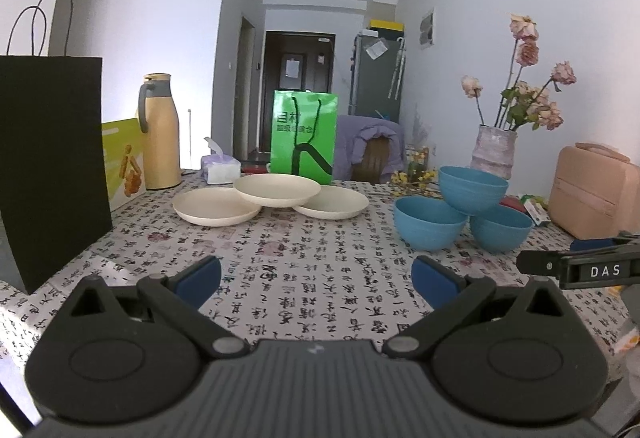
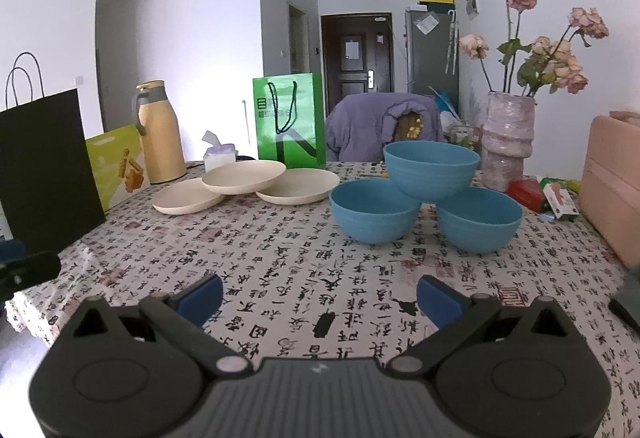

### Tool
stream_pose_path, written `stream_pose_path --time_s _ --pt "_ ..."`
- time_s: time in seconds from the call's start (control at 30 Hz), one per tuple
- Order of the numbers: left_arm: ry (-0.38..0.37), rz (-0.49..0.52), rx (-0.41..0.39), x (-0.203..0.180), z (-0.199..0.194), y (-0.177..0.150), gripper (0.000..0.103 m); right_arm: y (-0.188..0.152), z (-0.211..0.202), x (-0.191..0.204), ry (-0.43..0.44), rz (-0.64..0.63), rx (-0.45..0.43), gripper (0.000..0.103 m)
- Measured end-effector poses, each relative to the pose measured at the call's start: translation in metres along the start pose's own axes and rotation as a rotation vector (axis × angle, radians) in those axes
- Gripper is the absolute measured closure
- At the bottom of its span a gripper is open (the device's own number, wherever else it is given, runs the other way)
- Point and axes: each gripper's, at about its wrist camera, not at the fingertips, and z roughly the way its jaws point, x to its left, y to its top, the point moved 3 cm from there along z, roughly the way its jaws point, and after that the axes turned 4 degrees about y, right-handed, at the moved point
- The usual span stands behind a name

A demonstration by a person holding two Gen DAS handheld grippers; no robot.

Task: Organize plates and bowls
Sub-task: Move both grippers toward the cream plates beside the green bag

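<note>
Three cream plates lie at the far middle of the table: a left plate (image 1: 216, 212), a right plate (image 1: 332, 203), and a third plate (image 1: 277, 189) resting across both. To their right stand three blue bowls: two on the cloth (image 1: 428, 223) (image 1: 501, 228) and one bowl (image 1: 473, 189) perched on their rims. The same plates (image 2: 243, 177) and bowls (image 2: 431, 170) show in the right wrist view. My left gripper (image 1: 316, 278) is open above the near tablecloth, holding nothing. My right gripper (image 2: 320, 298) is open too, short of the bowls.
A black paper bag (image 1: 52, 158) stands at the left edge, with a yellow box (image 1: 124, 162), a tan thermos (image 1: 160, 134), a tissue pack (image 1: 220, 166) and a green bag (image 1: 303, 136) behind the plates. A vase of dried roses (image 2: 507, 138) and a pink case (image 2: 612, 190) stand at the right.
</note>
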Motion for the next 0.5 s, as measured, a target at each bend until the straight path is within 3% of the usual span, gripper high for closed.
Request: stream_pose_path --time_s 0.5 --pt "0.061 -0.018 -0.004 0.02 0.022 0.014 0.0 0.025 0.036 0.01 0.043 -0.038 -0.005 0.0"
